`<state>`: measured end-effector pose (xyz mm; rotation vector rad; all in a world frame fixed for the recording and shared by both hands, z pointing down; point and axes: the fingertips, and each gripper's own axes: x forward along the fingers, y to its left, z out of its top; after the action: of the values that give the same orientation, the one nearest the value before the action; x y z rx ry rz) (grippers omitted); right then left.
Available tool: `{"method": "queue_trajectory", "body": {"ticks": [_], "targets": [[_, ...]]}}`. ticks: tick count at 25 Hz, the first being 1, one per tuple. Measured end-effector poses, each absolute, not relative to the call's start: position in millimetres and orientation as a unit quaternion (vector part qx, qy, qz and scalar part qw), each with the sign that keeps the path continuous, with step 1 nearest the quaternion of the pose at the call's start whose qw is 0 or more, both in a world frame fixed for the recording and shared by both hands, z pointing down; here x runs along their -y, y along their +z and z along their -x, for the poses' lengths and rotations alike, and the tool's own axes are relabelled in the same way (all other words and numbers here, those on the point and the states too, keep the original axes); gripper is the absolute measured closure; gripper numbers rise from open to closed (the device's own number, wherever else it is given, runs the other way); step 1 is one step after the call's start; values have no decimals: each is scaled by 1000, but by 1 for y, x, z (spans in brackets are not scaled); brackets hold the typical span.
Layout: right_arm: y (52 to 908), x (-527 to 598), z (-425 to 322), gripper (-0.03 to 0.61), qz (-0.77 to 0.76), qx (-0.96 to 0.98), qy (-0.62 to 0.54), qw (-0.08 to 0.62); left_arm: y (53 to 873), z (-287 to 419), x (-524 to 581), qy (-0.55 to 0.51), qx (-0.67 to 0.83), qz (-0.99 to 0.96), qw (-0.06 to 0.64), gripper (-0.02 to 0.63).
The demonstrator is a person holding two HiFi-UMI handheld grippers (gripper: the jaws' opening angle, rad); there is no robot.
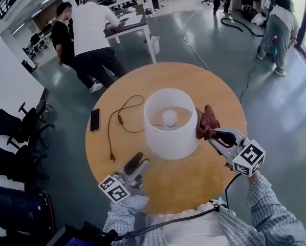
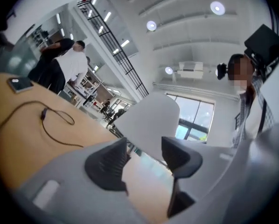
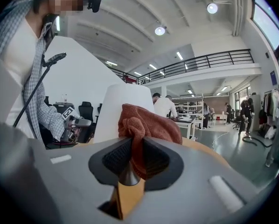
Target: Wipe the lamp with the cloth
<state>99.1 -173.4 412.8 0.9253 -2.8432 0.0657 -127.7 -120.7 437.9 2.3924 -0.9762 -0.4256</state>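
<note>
Leftmost, the left gripper [image 1: 137, 164] holds its jaws apart and empty, just beside the white lamp [image 1: 169, 143], which stands mid-table [image 1: 194, 181]. The right gripper [image 1: 213, 135] clamps the rust cloth [image 1: 206, 122], which apparently touches the shade's right wall.

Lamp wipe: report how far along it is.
Done: the rust-brown cloth is picked up, clamped in the right hand-held gripper. In hand: it sits at the right side of the white drum-shaped lamp shade; the left hand-held gripper is open and empty near the shade's front. Left: the wiping itself; no cleaned patch shows, so count the whole shade as pending.
</note>
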Motion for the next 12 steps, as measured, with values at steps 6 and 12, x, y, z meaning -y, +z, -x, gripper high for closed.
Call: {"method": "queue_trajectory", "body": {"ticks": [6,12], "targets": [[419,176,-98,509,-329,940,34,83,405,126,142,-1,351,-928,123,387],[421,176,-98,509,-345,934,43,86,368,99,150,141,299,-944,-23,357]]}}
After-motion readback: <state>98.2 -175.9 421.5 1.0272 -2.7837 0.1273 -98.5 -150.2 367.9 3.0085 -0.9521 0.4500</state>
